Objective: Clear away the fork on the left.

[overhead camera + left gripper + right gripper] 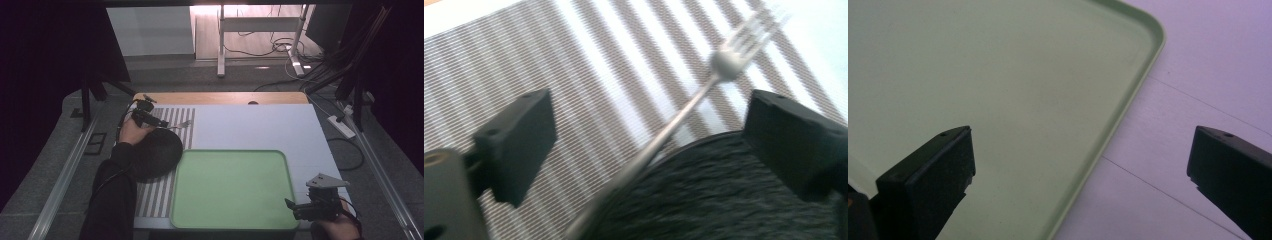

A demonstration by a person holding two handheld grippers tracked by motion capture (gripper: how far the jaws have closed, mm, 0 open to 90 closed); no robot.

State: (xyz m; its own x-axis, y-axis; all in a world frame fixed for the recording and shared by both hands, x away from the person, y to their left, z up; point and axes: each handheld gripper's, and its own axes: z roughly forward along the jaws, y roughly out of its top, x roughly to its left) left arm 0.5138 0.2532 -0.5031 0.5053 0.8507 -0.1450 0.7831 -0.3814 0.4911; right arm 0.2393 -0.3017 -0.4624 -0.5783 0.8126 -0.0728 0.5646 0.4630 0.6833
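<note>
white table (260, 127) with striped mat (172, 117) | left gripper (150, 120) jaws spread — fork (704, 90) between them, handle across black plate (155, 152) rim | right gripper (305, 207) jaws spread — straddling green tray (1013, 90) edge

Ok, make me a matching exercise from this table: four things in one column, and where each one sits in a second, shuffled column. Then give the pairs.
Things:
1. fork
2. dark round plate
3. green tray
4. right gripper

Places:
A. at the tray's near right corner
B. on the striped mat, beside the tray's left edge
C. leaning on the plate's rim, tines out over the stripes
D. on the white table cover, right of the mat

Pairs: 1-C, 2-B, 3-D, 4-A
</note>
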